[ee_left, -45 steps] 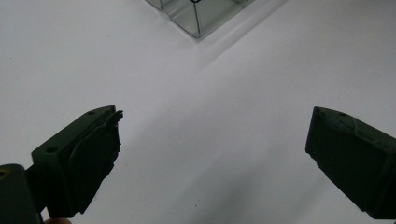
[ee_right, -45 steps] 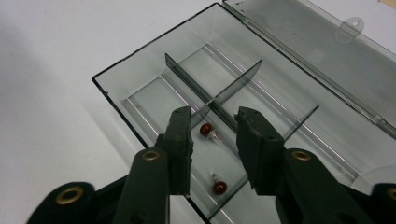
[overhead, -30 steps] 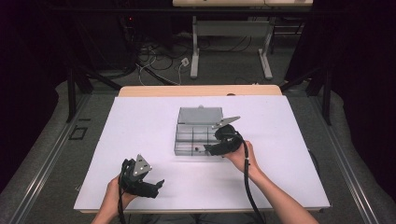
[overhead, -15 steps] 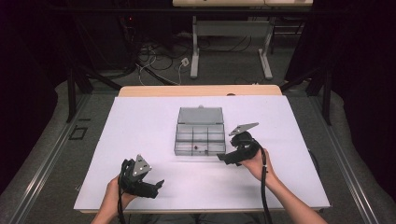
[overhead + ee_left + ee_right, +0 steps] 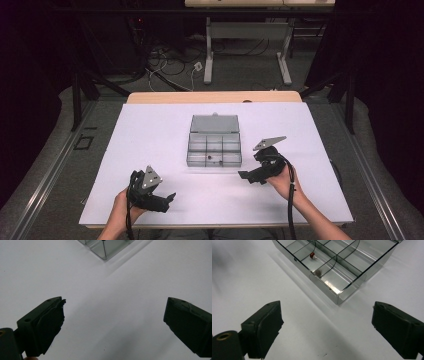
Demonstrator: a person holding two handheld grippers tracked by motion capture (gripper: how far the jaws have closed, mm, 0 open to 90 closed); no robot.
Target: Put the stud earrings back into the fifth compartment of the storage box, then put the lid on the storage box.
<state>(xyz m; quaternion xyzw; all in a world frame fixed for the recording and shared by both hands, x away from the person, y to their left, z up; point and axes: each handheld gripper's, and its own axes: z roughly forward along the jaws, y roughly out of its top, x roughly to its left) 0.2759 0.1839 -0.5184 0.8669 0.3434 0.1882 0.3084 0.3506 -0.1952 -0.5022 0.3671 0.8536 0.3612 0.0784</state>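
Currently both tools are idle on the white table (image 5: 150, 130), so the step in hand reads as the approach to the clear compartment box (image 5: 214, 148)

1. Left gripper (image 5: 165, 200): sits at the near-left of the table, well apart from the box. Left gripper view shows the jaws spread wide w/ bare table between them; nothing held. A corner of the box (image 5: 105, 250) shows at the top edge of that view.

2. Box: centre of the table, lid (image 5: 215, 123) swung open and lying flat on the far side. Tray is split into compartments by dividers. Right gripper view shows a small red part (image 5: 312, 255) in one compartment and a small dark grey part (image 5: 318, 272) in the next one, close to the near wall. What these parts are is too small to tell.

3. Right gripper (image 5: 246, 176): just right of the box and a little nearer the person, jaws pointed toward the box's near corner (image 5: 338, 298). Jaws stand wide apart, empty.

Procedure (judgement, not observed):
- Work w/ the right gripper; it is the closer one and already aimed.
- Come in from above the tray, not across the wall, so the jaws clear the rim and dividers.
- Narrow the jaws before entry; at full spread they likely won't fit a compartment.
- Centre on the part, close slowly; a small round part may roll or squirt out.
- Box looks light: bring the left gripper to its left wall to brace it if it slides
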